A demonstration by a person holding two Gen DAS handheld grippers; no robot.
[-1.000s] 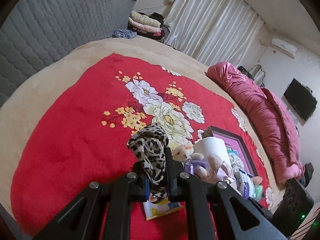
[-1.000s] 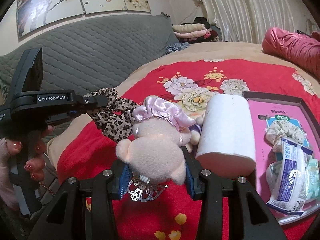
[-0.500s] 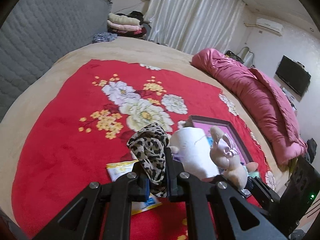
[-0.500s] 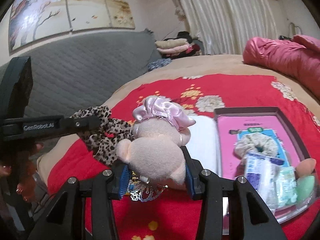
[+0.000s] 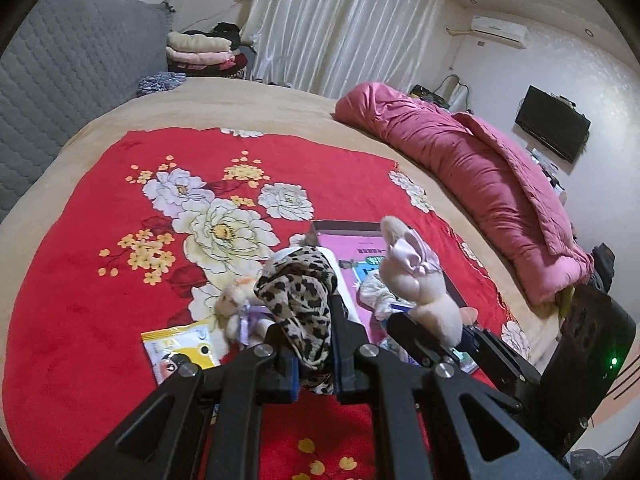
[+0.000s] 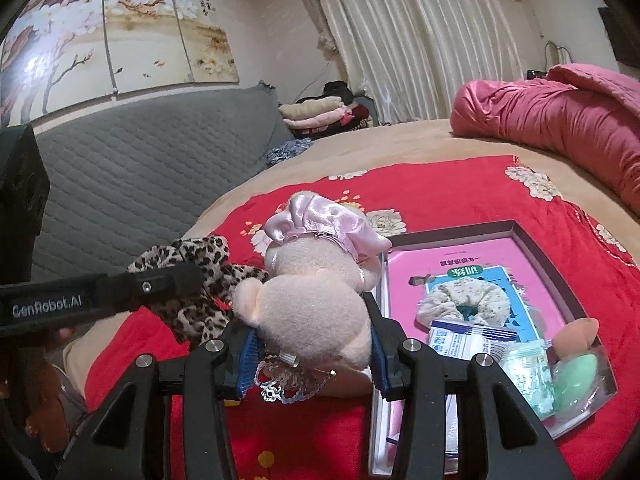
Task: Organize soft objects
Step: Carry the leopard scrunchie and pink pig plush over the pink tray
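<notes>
My left gripper (image 5: 314,350) is shut on a leopard-print scrunchie (image 5: 302,296) and holds it above the red floral blanket (image 5: 100,300); the scrunchie also shows in the right wrist view (image 6: 192,280). My right gripper (image 6: 312,344) is shut on a pink plush toy (image 6: 308,300) with a satin bonnet, held beside the dark-framed pink tray (image 6: 532,240). The plush also shows in the left wrist view (image 5: 416,284). The tray holds a floral scrunchie (image 6: 460,300), a packet (image 6: 468,340) and a green sponge (image 6: 576,380).
A small plush with a purple ribbon (image 5: 240,308) and a yellow packet (image 5: 180,352) lie on the blanket at the left. A rolled pink duvet (image 5: 480,172) runs along the bed's right side. A grey quilted headboard (image 6: 140,184) stands behind. Folded clothes (image 5: 200,52) are stacked far back.
Both grippers have swung right toward the tray with their loads still held. The white roll is now mostly hidden behind the leopard scrunchie and the plush.
</notes>
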